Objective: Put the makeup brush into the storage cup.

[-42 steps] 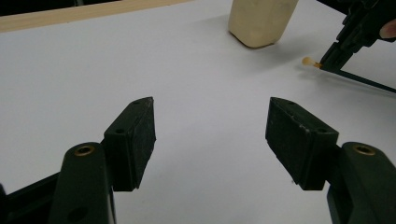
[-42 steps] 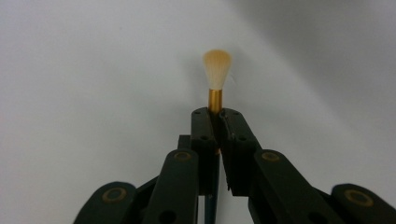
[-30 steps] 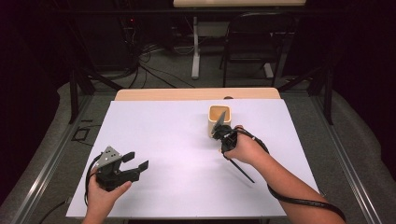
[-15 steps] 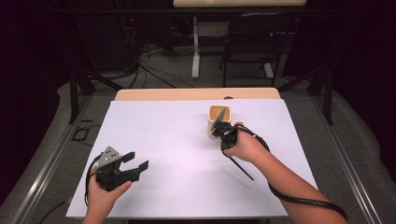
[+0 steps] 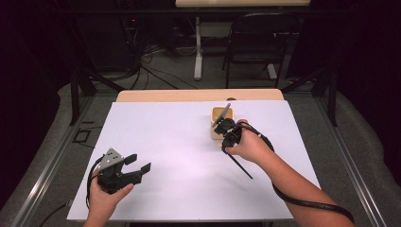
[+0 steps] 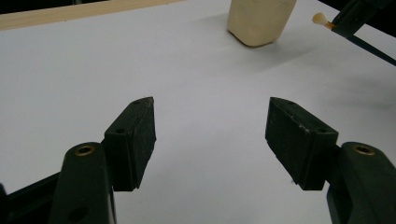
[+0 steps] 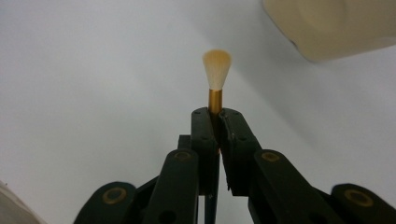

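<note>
Up comes the right tool [image 7: 217, 123] a touch since the earlier frame, jaws clamped on a paintbrush [image 7: 216, 79] at its gold ferrule, bristles just ahead. Light, stiff, slim and likely to swivel, so that grip near the ferrule suits it. Beyond stands the cream holder cup [image 5: 220, 121] on the worktop [image 5: 179, 142]. Left tool [image 6: 210, 135] hovers open, empty, well apart.

Brush [image 7: 215, 79]: tan bristles, gold ferrule, black handle; cup [image 5: 218, 121] cream; table [image 5: 179, 156] white; jaws black.
</note>
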{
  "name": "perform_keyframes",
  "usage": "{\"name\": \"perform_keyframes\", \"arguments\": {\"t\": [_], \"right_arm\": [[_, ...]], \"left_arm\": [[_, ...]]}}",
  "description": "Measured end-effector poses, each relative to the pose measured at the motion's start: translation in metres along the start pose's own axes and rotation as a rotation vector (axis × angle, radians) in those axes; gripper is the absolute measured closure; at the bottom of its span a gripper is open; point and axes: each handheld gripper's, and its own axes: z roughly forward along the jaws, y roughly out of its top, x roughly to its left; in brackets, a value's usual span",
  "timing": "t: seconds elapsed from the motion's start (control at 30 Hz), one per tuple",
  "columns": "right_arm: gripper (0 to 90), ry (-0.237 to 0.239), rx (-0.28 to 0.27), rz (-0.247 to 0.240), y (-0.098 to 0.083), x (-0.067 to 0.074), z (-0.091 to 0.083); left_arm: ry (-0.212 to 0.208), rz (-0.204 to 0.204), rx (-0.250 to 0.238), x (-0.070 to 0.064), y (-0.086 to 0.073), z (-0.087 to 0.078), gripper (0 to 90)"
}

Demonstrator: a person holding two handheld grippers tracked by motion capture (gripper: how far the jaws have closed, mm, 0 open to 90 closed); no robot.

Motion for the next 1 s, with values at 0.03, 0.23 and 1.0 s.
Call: {"name": "perform_keyframes", "arguments": {"t": [0.03,0.23,1.0], "right_arm": [[84.1,0.003,-0.018,-0.003,0.000,0.000,-0.001],[84.1,0.036,-0.051,0.005,0.001,0.000,-0.005],[84.1,0.070,-0.244,-0.071,-0.005,0.012,-0.019]], "left_arm": [[0.000,-0.001,-0.001,0.000,0.000,0.000,33.6],[0.001,-0.001,0.001,0.000,0.000,0.001,33.6],[-0.006,-0.005,0.004,0.000,-0.001,0.003,35.3]]}}
